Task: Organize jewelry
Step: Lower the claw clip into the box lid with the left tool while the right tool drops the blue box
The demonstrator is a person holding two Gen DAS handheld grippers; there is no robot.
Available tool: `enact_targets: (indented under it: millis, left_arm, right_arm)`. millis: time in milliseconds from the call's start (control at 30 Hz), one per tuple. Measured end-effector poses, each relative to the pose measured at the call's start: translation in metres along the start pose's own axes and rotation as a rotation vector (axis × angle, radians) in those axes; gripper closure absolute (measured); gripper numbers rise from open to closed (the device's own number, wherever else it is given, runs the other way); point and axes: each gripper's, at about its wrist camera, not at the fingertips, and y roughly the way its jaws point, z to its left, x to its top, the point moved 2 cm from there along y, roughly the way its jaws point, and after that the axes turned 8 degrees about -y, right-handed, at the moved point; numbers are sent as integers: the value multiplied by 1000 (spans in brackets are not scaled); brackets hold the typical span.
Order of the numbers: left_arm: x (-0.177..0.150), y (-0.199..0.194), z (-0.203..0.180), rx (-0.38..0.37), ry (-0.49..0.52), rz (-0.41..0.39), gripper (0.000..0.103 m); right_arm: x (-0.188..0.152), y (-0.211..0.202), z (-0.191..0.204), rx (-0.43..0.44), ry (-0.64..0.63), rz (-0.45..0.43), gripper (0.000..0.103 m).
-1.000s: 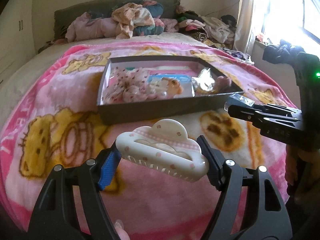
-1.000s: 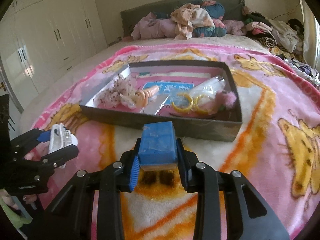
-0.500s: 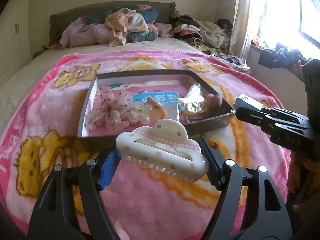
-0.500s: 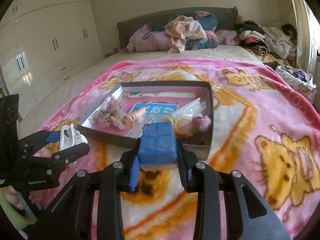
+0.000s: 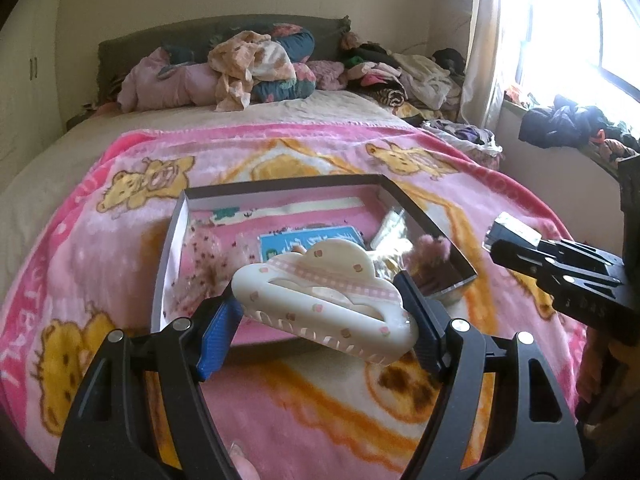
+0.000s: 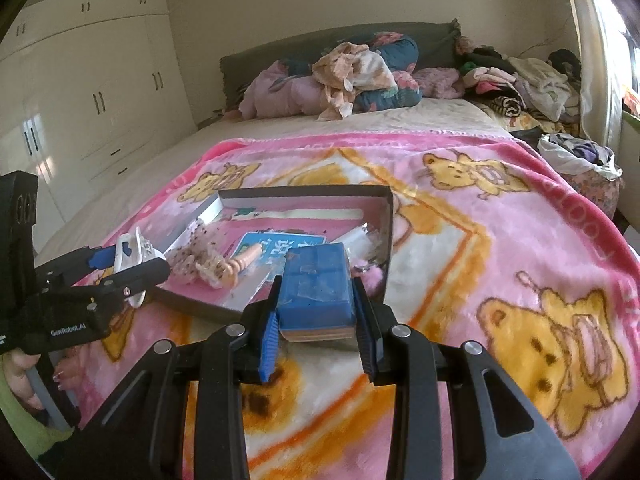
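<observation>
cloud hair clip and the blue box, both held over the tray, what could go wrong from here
The left tool grips the cloud hair clip only at its curved ends, so it could twist free. The right tool holds the blue box; releasing over the crowded tray could land it on the pink pom-pom.

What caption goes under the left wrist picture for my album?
Left gripper holds a cream cloud-shaped plastic hair claw above a shallow grey box on a pink bear-print blanket.
</observation>
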Motion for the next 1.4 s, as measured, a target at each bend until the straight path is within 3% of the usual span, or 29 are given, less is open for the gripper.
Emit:
enact_targets:
  millis: [333,1167,1267,1400]
  left_arm:
    - [19,25,16,29,-24,1,38]
    - [37,82,53,90,-81,50,38]
    - [35,88,55,91,-81,62,48]
    - [35,93,56,88,-78,69,48]
  right_arm:
    - [8,10,-6,-4,-4,4,72]
    - [35,83,7,48,-47,60,72]
    - [33,89,8,51,-51,69,72]
    - [32,98,8,59,-39,77,72]
